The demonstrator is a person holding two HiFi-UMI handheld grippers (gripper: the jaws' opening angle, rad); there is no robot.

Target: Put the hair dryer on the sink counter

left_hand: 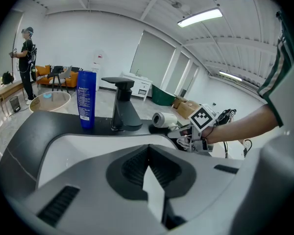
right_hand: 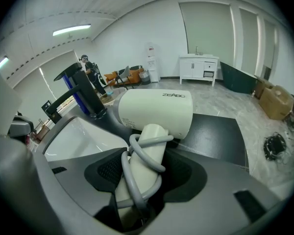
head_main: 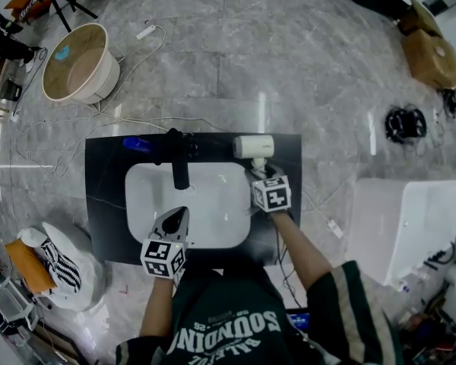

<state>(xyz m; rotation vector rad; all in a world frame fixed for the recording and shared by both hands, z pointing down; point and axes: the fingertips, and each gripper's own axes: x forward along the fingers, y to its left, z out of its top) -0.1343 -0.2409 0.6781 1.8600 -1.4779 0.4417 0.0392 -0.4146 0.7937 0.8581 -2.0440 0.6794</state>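
Hair dryer (head_main: 253, 146) is gripped by its handle in the right tool (head_main: 261, 172), with the white barrel poised over the back right corner of the black bench (head_main: 106, 204), just beside the sink (head_main: 144, 196) and to the right of the faucet (head_main: 179, 162). Whether the barrel is touching the bench cannot be told. The jaws are set wide and clamped on the handle, and the grey cord (right_hand: 137, 153) wound round it is caught in the same grip. The left tool (head_main: 178, 219) is held over the near edge of the sink, jaws together, nothing in them. A blue bottle (head_main: 137, 144) is seen left of the faucet.

Handling is judged easy: a light, rigid plastic shell, smooth enough to slip and top-heavy when taken by the handle. The handle is the sensible place to be gripped, low down, where the cord windings add bite. A gentle set-down is called for, with the barrel laid on its side so it cannot roll toward the sink.
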